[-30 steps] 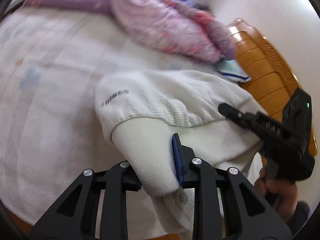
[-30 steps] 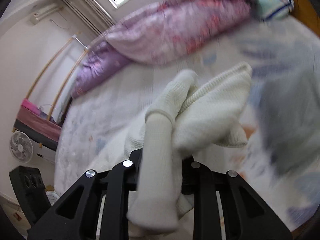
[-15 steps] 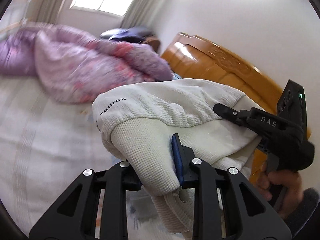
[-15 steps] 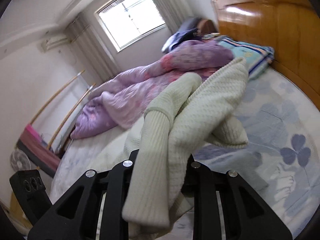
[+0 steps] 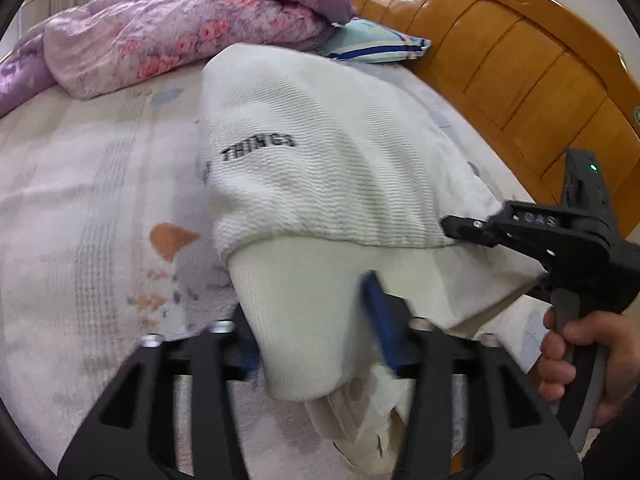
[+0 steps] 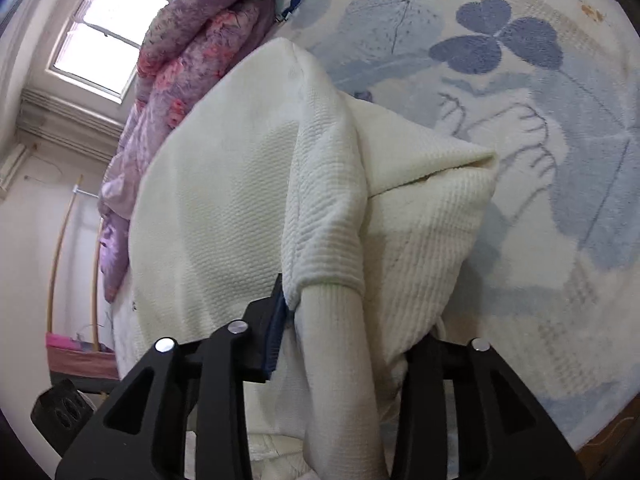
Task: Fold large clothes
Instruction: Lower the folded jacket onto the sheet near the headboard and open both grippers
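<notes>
Left wrist view: the left gripper (image 5: 316,336) is seen with jaws opening, a ribbed cuff of the cream sweater (image 5: 320,168) between them. Just beyond, the right gripper (image 5: 472,232), gripped by a hand (image 5: 580,356), is opening too, with sweater fabric between its jaws. The sweater is draped on the floral bedsheet (image 5: 80,208); a purple quilt (image 5: 180,20) and wooden headboard (image 5: 520,60) lie behind.

Carved wooden headboard (image 5: 500,60) against a pale wall. Floral bedsheet (image 6: 560,160), rumpled purple quilt (image 5: 180,28) and striped pillow (image 5: 380,42) near it. Bright daylight through a window (image 6: 108,36).
</notes>
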`<state>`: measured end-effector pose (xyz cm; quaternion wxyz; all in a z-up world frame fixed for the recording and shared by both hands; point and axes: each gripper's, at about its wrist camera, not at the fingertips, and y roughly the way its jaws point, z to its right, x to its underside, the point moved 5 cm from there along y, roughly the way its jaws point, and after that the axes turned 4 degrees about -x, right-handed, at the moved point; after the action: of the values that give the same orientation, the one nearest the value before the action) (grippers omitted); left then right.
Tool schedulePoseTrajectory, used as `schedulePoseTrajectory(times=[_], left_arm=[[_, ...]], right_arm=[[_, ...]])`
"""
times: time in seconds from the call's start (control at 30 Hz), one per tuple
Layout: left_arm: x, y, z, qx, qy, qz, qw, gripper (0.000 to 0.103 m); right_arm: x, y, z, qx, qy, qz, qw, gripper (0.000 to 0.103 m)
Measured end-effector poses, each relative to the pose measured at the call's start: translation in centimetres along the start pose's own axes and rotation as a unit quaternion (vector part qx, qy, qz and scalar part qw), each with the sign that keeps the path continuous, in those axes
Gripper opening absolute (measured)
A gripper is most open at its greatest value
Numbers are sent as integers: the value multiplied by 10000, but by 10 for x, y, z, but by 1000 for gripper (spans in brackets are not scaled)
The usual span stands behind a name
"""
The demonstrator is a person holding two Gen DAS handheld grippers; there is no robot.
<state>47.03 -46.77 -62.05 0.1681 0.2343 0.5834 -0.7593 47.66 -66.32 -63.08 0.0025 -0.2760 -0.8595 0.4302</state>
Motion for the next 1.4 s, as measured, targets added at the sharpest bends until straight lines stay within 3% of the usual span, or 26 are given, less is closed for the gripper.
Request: schedulePoseTrajectory(times=[0.17, 0.3, 0.37, 0.47, 0.57, 0.63, 0.7, 0.8, 0.93, 1.0, 1.2, 1.4], left_arm=[[7, -15, -19, -145, -308, -79, 9994, 84], [2, -29, -39, -146, -687, -28, 9975, 85], [5, -22, -39, -19, -770, -193, 9968, 85], [13, -7, -27, -119, -449, -436, 9980, 85], [22, 0, -22, -164, -416, -691, 9966, 85], [22, -8, -23, -120, -426, -614, 9971, 85], [19, -19, -28, -104, -541, -477, 9973, 85], [14, -26, -35, -80, -735, -499, 9960, 85], [10, -26, -41, -147, -574, -541, 9968, 85], [10, -28, -46, -105, -527, -608, 9967, 88], [7, -44, -82, -438, -517, -846, 9941, 92], [2, -68, -122, -527, -762, -855, 9920, 92]], right_arm=[[-4, -7, -6, 267, -355, -254, 9987, 39], [-14, -17, 0, 282, -398, -539, 9974, 42], [-19, -26, -2, 760, -706, -513, 9933, 51], [-19, -32, -6, 1066, -918, -611, 9882, 53], [-14, -38, -12, 2259, -1601, -652, 9587, 52], [-7, -39, -34, 2555, -2047, -555, 9432, 49], [2, -36, -59, 2447, -2361, -434, 9394, 47], [11, -20, -72, 2134, -2405, -479, 9457, 46], [13, 19, -46, 1865, -1963, -790, 9594, 46], [12, 23, -40, 1891, -1846, -852, 9607, 46], [24, 5, -80, 2358, -2348, -773, 9398, 47], [57, 2, -154, 2396, -2717, -745, 9291, 62]])
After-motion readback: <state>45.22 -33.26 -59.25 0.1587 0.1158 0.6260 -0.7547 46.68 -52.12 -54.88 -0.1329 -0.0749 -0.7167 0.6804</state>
